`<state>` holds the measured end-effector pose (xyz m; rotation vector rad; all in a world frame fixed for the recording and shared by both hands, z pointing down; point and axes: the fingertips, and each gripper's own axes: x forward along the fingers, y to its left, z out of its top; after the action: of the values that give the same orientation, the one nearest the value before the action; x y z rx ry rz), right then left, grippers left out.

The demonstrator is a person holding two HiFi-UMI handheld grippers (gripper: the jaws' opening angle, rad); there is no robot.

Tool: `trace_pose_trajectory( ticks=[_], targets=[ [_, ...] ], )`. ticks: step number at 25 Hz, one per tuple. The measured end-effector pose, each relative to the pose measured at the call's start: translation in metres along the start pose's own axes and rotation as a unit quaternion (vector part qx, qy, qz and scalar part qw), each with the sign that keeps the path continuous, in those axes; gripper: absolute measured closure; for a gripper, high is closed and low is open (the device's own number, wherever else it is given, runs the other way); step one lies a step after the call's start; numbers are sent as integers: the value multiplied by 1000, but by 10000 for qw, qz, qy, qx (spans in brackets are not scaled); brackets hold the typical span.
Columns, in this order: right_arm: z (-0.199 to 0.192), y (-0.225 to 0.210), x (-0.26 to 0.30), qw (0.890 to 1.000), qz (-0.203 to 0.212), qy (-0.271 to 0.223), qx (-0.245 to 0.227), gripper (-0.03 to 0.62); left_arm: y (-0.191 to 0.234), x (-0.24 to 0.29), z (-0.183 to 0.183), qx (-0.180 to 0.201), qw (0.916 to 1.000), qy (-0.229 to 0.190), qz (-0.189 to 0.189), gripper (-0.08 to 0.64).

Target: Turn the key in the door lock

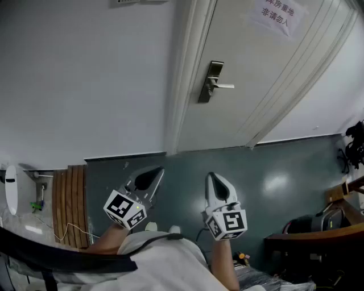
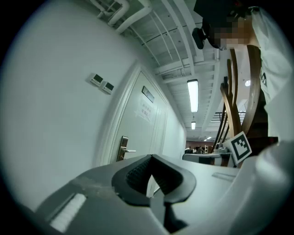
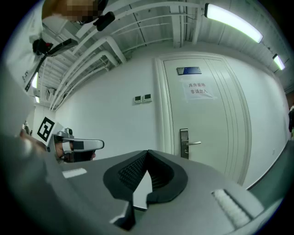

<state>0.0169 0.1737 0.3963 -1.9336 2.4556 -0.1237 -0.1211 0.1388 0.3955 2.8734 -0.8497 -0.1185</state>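
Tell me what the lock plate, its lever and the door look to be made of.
Lock plate and lever: likely metal, satin silver finish; grey-silver with a bright glint along the lever. Door: painted white, smooth and matt, with shallow moulded lines; what lies under the paint cannot be told.

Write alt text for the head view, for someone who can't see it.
The left gripper and right gripper, both shut and empty, face a closed white door, well short of its lever handle. A paper notice is on the door.
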Motion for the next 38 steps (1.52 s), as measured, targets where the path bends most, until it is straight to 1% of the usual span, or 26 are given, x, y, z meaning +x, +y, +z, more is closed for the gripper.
trace_pose_trajectory(
  ticks=[6, 12, 20, 27, 32, 38],
  targets=[
    [-5, 1, 6, 10000, -37, 89, -5, 584, 9, 2, 1, -27, 10000, 10, -23, 555],
    [-7, 5, 10, 9996, 44, 23, 284, 584, 16, 1, 2, -56, 9999, -7, -103, 554],
    [-11, 11, 13, 9995, -207, 104, 225, 584, 29, -10, 3, -57, 9997, -19, -236, 554],
    [-19, 32, 11, 9991, -345, 91, 249, 583, 44, -35, -3, -82, 9995, 26, -302, 554],
    [-30, 39, 15, 9985, -416, 157, 332, 584, 57, -52, -8, -115, 9997, 87, -199, 555],
    [-27, 40, 33, 9988, -319, 149, 328, 584, 76, -52, -6, -108, 9999, 71, -84, 555]
  ],
)
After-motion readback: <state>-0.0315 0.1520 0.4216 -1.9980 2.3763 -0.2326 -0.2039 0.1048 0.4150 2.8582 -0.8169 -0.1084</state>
